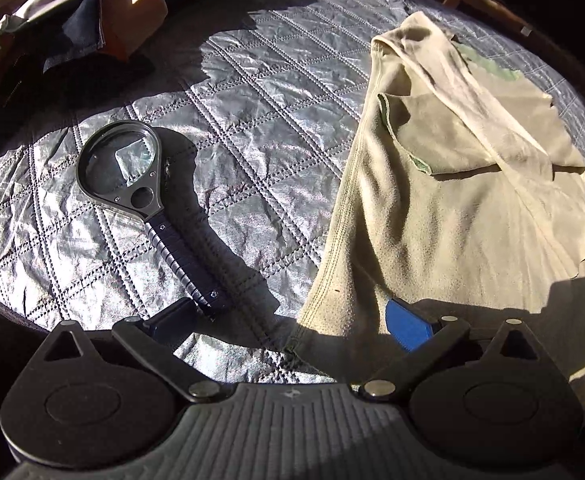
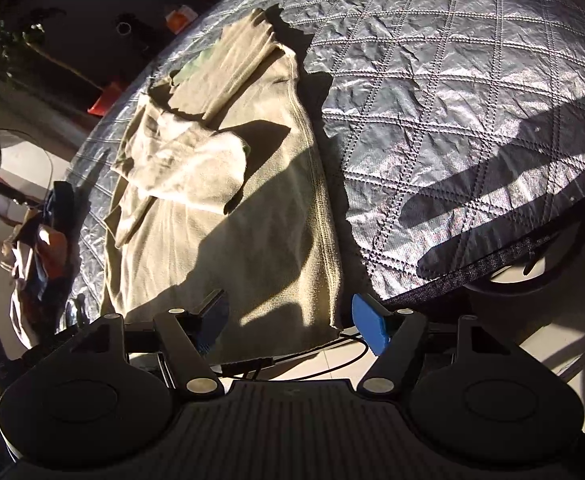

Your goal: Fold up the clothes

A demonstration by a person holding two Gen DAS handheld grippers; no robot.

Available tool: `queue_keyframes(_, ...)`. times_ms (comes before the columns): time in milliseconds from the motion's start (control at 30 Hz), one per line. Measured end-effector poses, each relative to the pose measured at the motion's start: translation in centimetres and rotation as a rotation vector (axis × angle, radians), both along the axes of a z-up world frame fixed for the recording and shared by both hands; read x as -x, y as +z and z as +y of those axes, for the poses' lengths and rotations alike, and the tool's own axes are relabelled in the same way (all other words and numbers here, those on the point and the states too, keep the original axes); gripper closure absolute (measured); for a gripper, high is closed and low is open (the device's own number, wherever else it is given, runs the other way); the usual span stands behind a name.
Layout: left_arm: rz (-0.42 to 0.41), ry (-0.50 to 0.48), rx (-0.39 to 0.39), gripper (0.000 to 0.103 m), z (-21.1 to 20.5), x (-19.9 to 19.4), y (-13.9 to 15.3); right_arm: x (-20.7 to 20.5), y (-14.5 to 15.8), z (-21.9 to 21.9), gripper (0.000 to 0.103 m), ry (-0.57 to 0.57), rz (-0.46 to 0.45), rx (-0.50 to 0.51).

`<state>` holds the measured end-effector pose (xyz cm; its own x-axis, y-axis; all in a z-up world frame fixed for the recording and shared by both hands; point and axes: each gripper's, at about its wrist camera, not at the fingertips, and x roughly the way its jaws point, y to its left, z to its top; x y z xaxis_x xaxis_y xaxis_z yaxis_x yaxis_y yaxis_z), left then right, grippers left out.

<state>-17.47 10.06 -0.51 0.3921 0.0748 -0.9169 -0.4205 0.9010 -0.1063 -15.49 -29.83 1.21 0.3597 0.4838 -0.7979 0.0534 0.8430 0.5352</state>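
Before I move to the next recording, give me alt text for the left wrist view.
A beige garment, partly folded with a sleeve laid across it, lies on a silver quilted cover, and the open left gripper has one blue finger pad over its hem. A black magnifying glass lies to the left, with a clothes pile at top left.

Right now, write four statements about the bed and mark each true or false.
1. A magnifying glass lies on the quilted cover. True.
2. The beige garment is folded into a neat square. False: it lies loosely spread, one sleeve across it.
3. The right gripper stands open at the garment's hem. True.
4. The pile of clothes sits on the beige garment. False: it lies apart, at the cover's far corner.
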Motion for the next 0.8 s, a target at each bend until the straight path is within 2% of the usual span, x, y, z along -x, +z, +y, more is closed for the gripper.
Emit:
queue_keyframes(267,-0.006,-0.029,-0.053,0.005,-0.8,0.0,0.5,0.0,0.0,0.2,0.028,-0.001,-0.002,0.014)
queue_keyframes(567,-0.01,0.004,0.022,0.004,0.0,0.2,0.2,-0.5,-0.9,0.1,0.027,-0.029,0.065,0.037)
queue_keyframes(800,0.002,-0.021,-0.027,0.004,-0.8,0.1,0.0,-1.5,-1.9,1.1,0.027,-0.014,0.121,0.096)
